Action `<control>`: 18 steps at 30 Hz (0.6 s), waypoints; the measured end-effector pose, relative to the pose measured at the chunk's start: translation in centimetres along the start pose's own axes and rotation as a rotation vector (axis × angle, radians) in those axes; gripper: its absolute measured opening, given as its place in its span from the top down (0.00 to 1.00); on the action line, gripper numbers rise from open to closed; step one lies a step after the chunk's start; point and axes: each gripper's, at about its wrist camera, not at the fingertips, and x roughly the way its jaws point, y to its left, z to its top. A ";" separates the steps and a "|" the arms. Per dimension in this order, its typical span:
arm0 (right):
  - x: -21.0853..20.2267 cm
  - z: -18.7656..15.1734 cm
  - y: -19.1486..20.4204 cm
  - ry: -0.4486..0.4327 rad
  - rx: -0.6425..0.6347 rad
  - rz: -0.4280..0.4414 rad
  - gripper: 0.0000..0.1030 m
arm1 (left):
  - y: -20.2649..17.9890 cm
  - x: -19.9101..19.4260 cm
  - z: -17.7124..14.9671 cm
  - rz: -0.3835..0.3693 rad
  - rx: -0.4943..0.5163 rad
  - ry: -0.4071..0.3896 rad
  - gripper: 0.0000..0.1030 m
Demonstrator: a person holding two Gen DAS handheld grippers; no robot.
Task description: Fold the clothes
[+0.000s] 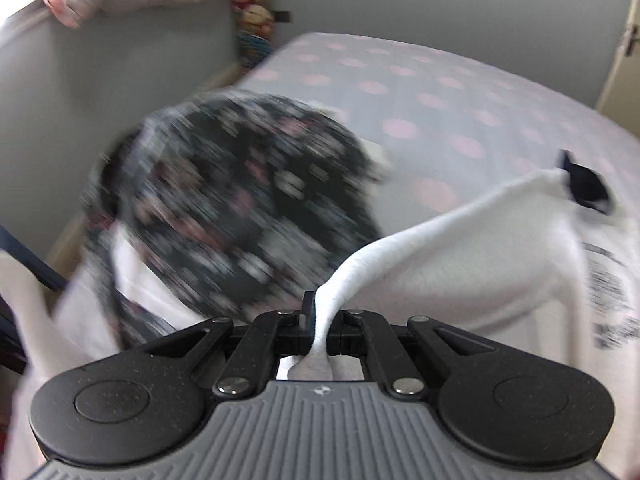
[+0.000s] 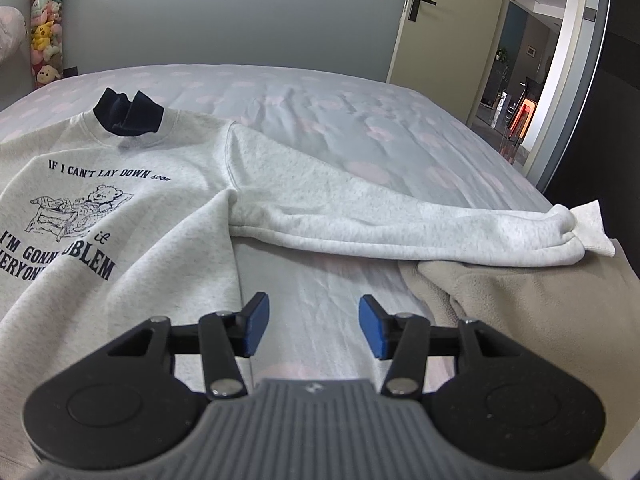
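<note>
In left view only: floral garment (image 1: 224, 196) blurred.

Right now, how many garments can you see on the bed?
3. The light grey sweatshirt is spread mid-bed, pinched in the left gripper; a dark floral garment lies left of it; a beige fleece lies at the right edge. More may be hidden.

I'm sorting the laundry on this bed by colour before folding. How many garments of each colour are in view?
Light grey: 1, the printed sweatshirt, pinched at a fold by the left gripper.
Beige: 1, the fleece garment under the sleeve's cuff.
Black floral: 1, the patterned garment, blurred.
Total: 3. The right gripper holds none.
</note>
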 end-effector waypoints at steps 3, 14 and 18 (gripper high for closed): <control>0.1 0.0 0.0 0.006 0.000 -0.001 0.48 | 2.0 2.1 2.3 0.043 -0.027 0.010 0.98; 1.3 0.0 0.3 0.043 -0.011 0.001 0.47 | 1.5 8.5 3.2 0.172 0.053 0.031 0.96; 1.7 -0.1 0.4 0.054 -0.010 0.018 0.47 | 0.0 6.5 2.1 0.199 0.142 -0.018 0.82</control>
